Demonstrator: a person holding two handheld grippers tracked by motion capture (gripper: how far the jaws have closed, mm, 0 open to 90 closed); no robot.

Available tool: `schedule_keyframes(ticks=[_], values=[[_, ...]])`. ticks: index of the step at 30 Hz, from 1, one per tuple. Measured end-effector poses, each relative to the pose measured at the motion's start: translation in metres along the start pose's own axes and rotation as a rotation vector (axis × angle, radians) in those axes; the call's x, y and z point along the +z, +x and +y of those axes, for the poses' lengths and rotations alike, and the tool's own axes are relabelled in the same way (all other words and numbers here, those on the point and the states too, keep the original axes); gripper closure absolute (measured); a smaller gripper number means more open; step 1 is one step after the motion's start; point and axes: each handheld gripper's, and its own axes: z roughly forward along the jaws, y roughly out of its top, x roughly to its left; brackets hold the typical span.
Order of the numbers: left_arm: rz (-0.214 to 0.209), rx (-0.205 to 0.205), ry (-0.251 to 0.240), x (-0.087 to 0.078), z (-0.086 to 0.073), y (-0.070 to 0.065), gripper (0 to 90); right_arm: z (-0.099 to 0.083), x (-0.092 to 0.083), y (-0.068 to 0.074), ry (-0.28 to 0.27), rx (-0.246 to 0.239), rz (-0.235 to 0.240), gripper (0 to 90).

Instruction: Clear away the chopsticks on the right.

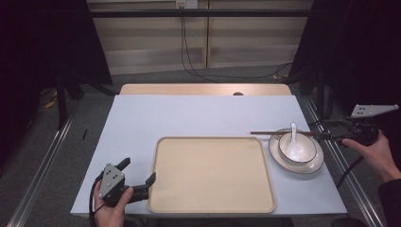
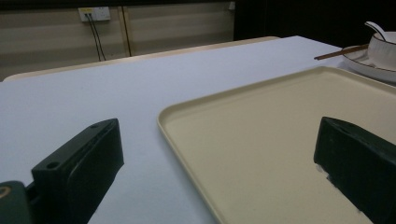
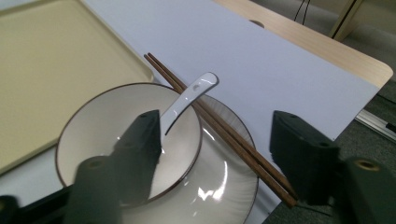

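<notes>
The right tool [image 3: 212,154] is hovering over the right end of the surface [image 1: 198,113] with its jaws apart and nothing between them. One jaw is standing over the bowl [image 3: 100,140] and the other is past the near end of the chopsticks [image 3: 219,128]. The bowl is sitting on a plate [image 3: 219,186] just right of the tray [image 1: 210,175], and a white spoon [image 3: 189,100] is leaning in it with the handle out over the rim. The chopsticks are lying across the far side of the plate, with their tips pointing left over the tray's far right corner.

The risk I am seeing is here: the chopsticks are only resting on the plate rim, so a jaw touching them sideways is likely to roll them off onto the surface, or off its right edge. If the jaws are closing on only one stick, the other may slip away. A jaw bumping the spoon handle could tip the spoon out of the bowl.

The left tool [image 1: 137,177] is waiting at the near left corner of the tray [image 2: 280,140], jaws wide apart, one of them over the tray edge. A careless move there could push the tray toward the plate.
</notes>
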Motion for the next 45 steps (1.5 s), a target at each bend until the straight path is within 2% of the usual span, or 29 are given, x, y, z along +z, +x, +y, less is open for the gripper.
schedule_keyframes(ticks=[8,11,13,14,20,21,25,26,31,32,36,38,39,45], values=[[-0.01,0.001,0.0,0.001,0.0,0.0,1.4,0.01,0.031,-0.027,0.13,-0.012,0.039,59.9],[-0.007,0.002,0.005,0.001,0.0,0.0,1.5,0.013,0.044,-0.031,0.186,-0.03,0.066,66.2],[-0.01,0.004,0.003,0.001,0.0,0.0,1.5,0.014,0.051,-0.033,0.222,-0.044,0.066,72.5],[-0.004,0.007,0.008,0.0,0.0,0.0,1.5,0.014,0.055,-0.034,0.24,-0.06,0.083,74.1],[-0.01,0.008,0.008,0.001,-0.001,0.001,1.5,0.015,0.068,-0.04,0.281,-0.063,0.096,77.2],[-0.01,0.008,0.008,0.001,-0.001,0.001,1.5,0.015,0.07,-0.038,0.302,-0.073,0.104,77.9],[-0.006,0.009,0.008,0.001,0.0,0.0,1.5,0.015,0.076,-0.037,0.326,-0.086,0.107,78.3],[-0.008,0.01,0.009,0.001,-0.001,0.001,1.5,0.015,0.079,-0.037,0.338,-0.104,0.108,78.2],[-0.004,0.011,0.014,0.0,-0.001,0.002,1.5,0.016,0.084,-0.037,0.334,-0.109,0.107,78.0],[-0.004,0.009,0.014,0.0,-0.001,0.002,1.5,0.015,0.086,-0.038,0.331,-0.122,0.11,77.6],[0.003,0.008,0.012,0.0,-0.001,0.001,1.5,0.014,0.091,-0.039,0.334,-0.101,0.12,77.2],[-0.001,0.004,0.014,0.0,-0.001,0.002,1.5,0.013,0.093,-0.039,0.328,-0.117,0.122,78.5],[-0.001,0.004,0.014,0.0,-0.001,0.002,1.5,0.013,0.094,-0.039,0.334,-0.11,0.128,78.8],[-0.004,0.002,0.013,0.0,-0.001,0.003,1.5,0.014,0.096,-0.036,0.376,-0.147,0.135,80.2]])
